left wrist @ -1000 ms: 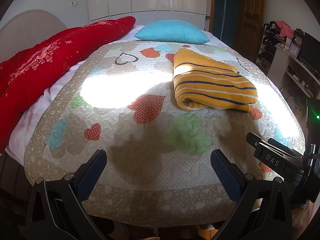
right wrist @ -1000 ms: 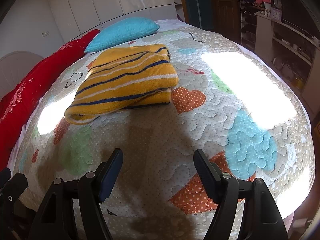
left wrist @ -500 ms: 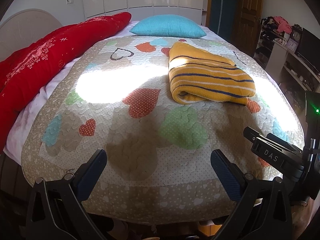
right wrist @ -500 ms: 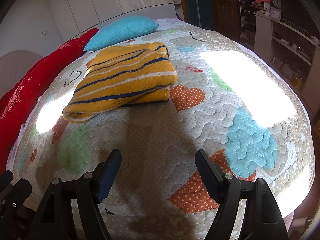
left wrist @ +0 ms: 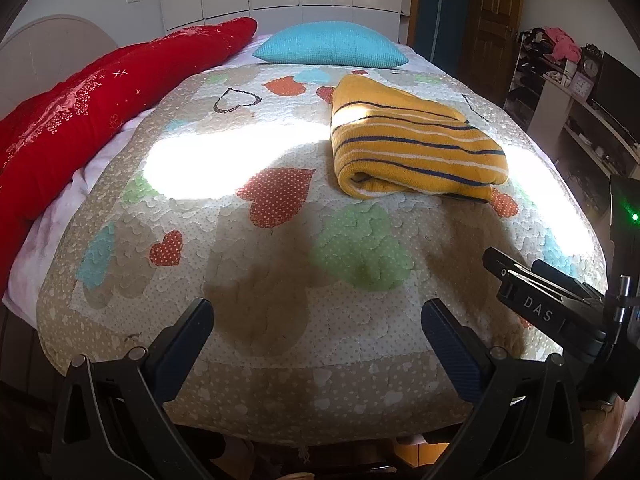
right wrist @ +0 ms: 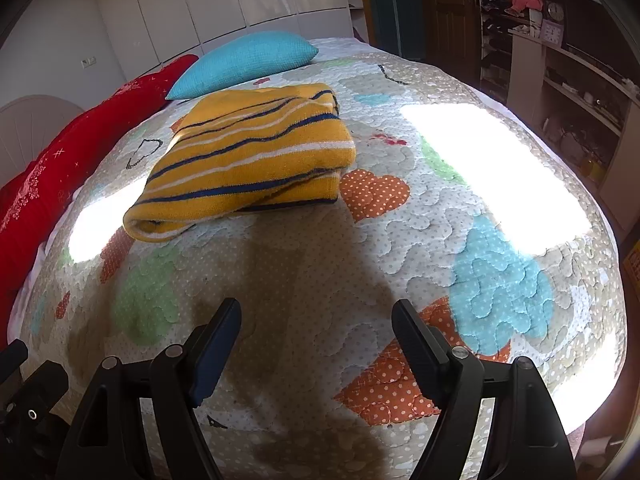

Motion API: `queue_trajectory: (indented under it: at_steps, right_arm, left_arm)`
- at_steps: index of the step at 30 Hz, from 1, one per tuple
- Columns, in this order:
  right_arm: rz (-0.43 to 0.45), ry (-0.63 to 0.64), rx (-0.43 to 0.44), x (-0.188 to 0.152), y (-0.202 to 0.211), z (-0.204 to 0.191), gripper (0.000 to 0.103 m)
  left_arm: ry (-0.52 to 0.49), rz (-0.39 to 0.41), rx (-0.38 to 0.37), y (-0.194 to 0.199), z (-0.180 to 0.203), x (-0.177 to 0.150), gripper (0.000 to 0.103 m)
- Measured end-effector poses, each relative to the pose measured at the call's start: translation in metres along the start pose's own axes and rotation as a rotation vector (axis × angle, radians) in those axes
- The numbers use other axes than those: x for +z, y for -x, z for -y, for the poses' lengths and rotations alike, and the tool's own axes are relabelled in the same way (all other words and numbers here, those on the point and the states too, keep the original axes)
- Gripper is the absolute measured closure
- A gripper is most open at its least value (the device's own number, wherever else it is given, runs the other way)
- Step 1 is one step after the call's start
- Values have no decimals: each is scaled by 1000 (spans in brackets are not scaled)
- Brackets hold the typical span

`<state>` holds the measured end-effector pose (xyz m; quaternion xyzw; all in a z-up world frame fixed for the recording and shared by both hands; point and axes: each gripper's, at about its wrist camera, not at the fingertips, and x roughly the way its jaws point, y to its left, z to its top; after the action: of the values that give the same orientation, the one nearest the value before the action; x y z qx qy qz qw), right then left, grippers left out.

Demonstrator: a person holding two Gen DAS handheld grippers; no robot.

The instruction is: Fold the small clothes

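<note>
Left wrist view: bed takes up most of the frame, covered by a quilt [left wrist: 280,264] with heart patches, two bright sun patches on it, shadow across the near end. Long red blanket [left wrist: 100,96] lies along the bed's left edge, teal pillow [left wrist: 332,46] at the head end just in front of the white wardrobe doors. Shelving with clutter and a clock runs along the right wall, brown door behind it. Folded yellow sweater [left wrist: 412,148] with navy and white stripes sits on the quilt right of centre, past the middle toward the pillow, rolled fold edge facing the camera; well apart from both sets of tongs. Left tongs [left wrist: 318,338] pitched downward over the foot end of the bed, jaws spread wide, nothing between them, not touching the quilt as far as I can tell. Body of the other tool shows at the right edge, lettering "DAS" on it, green light above. Right wrist view: same sweater [right wrist: 248,160] upper left of centre, orange dotted heart patch just beside its right corner. Right tongs [right wrist: 316,340] also pitched down over the near quilt, jaws released and wide, empty, only quilt and shadow between the fingers [right wrist: 218,344]. Part of the left tool visible at lower left.
</note>
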<state>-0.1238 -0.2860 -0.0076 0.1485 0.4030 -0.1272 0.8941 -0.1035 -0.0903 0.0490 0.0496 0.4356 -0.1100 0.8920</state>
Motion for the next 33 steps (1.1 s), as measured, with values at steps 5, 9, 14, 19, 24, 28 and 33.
queue_trajectory:
  at_steps: [5,9,14,19,24,28,33]
  right_arm:
    - [7,13,-21,0,1,0,20]
    - [18,25,-45,0,2,0,20]
    - [24,32,-56,2,3,0,19]
    - [28,49,-62,1,4,-4,19]
    - [27,47,-63,1,3,-5,18]
    - [26,46,-63,1,3,-6,18]
    - [23,43,-62,1,3,-5,18]
  left_arm:
    - [-2,-10,-6,-2,1,0,0]
    - [-3,-16,-14,-3,1,0,0]
    - [-3,-27,-23,-5,2,0,0]
    - [-1,-35,-35,-7,1,0,0]
    - [-1,-38,-42,-8,1,0,0]
    - [0,-43,-44,-9,2,0,0]
    - [5,-49,-47,-11,0,-1,0]
